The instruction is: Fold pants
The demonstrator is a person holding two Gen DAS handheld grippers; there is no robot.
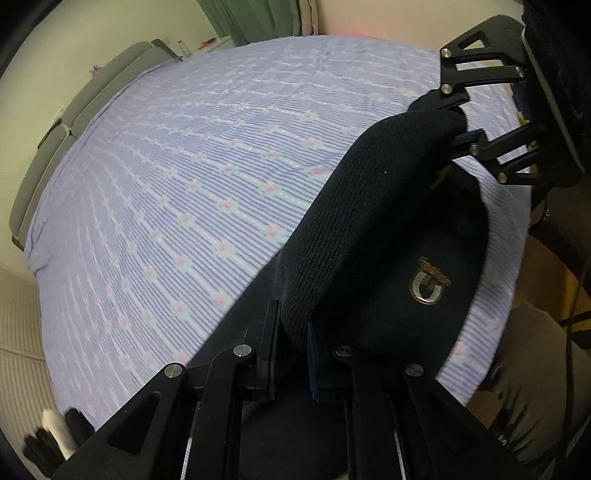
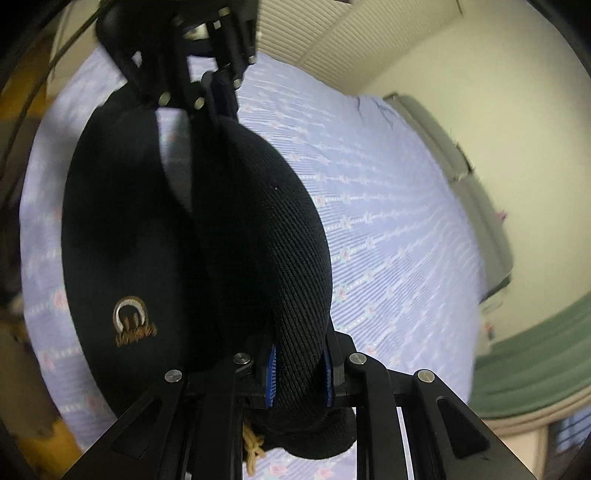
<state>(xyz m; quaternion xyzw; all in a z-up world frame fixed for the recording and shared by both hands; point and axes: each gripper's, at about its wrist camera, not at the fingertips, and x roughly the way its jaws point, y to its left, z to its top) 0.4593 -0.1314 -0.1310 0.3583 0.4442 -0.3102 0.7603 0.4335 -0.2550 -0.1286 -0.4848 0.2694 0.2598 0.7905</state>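
The black knit pants hang stretched between my two grippers above the bed, with an embroidered gold and white logo on the part that hangs below. My left gripper is shut on one end of the waistband. My right gripper shows across from it, shut on the other end. In the right wrist view my right gripper clamps the thick ribbed waistband, a tan drawstring dangles below it, and the left gripper grips the far end.
The bed carries a lilac striped sheet with small pink flowers. A grey headboard runs along the cream wall. Green curtains hang beyond the bed. A slatted white door stands at the other side.
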